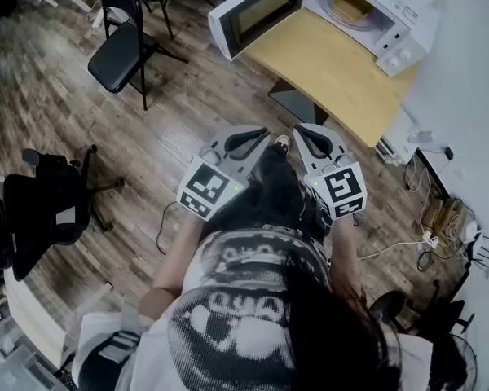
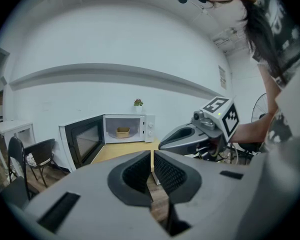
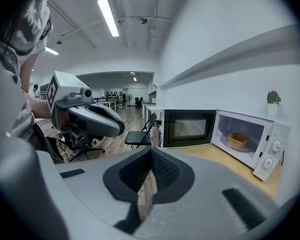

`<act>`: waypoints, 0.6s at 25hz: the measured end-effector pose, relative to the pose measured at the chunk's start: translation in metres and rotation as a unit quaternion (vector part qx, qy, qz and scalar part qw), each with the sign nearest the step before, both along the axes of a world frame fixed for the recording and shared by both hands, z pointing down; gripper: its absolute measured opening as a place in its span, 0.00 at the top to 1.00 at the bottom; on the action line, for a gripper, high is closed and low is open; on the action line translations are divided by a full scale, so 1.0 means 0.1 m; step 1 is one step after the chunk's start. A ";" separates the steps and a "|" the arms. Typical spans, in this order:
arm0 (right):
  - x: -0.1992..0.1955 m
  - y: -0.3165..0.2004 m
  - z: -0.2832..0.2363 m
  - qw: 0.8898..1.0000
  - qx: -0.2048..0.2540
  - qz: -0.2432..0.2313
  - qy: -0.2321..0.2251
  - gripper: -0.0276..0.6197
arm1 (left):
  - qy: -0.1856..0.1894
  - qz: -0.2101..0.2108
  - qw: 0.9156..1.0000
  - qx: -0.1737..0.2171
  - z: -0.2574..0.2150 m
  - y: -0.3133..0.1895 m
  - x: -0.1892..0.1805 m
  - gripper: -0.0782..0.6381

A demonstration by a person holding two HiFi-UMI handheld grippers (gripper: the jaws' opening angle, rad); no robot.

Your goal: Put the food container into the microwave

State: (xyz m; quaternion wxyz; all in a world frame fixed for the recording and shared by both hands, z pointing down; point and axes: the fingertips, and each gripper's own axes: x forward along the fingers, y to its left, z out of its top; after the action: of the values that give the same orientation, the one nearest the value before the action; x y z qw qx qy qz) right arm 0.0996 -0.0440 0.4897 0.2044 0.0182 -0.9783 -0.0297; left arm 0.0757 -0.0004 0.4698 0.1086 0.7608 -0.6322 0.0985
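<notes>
Step in hand: the placing step is judged complete. The container [image 1: 352, 6] is seen inside the microwave [image 1: 407, 24], on the turntable, with the door [image 1: 257, 10] swung wide open. Neither gripper is engaged with anything.

Left gripper [image 1: 257, 135]: the jaws are seen closed together in the left gripper view, with only a thin slit between the pads [image 2: 140, 173] and nothing held.

Right gripper [image 1: 306, 133]: the jaws are likewise drawn fully together in the right gripper view, and nothing is gripped.

Position: in the head view both grippers are held side by side, close to the person's body and short of the table [image 1: 334, 72]. The container is well apart from them, at about 1 o'clock. In the left gripper view it is found at about 10 o'clock from the jaws. In the right gripper view it is found at about 3 o'clock.

Next move, as judged: if anything remains, the door is to be shut. For that, one gripper would need to be carried to the door's outer edge, at about 11 o'clock from the grippers in the head view. The door would then be pushed round until it latches, with the container left undisturbed.
</notes>
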 end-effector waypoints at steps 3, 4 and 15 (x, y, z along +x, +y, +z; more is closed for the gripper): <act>0.01 -0.02 0.01 1.000 0.000 -0.004 0.002 0.95 | -0.001 0.003 1.000 0.000 0.00 -0.02 0.02 0.87; 0.01 -0.03 0.01 1.000 0.000 -0.004 0.002 0.95 | -0.001 0.004 1.000 0.000 0.00 -0.03 0.03 0.87; 0.08 -0.30 0.00 1.000 0.000 0.005 0.008 0.95 | -0.007 0.017 1.000 0.000 -0.04 -0.20 0.07 0.87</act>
State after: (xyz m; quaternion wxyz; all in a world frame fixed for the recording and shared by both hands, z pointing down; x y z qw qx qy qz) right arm 0.1080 -0.0738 0.4894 0.2127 0.0228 -0.9764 -0.0293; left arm 0.0826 -0.0201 0.4654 0.1028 0.7709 -0.6196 0.1057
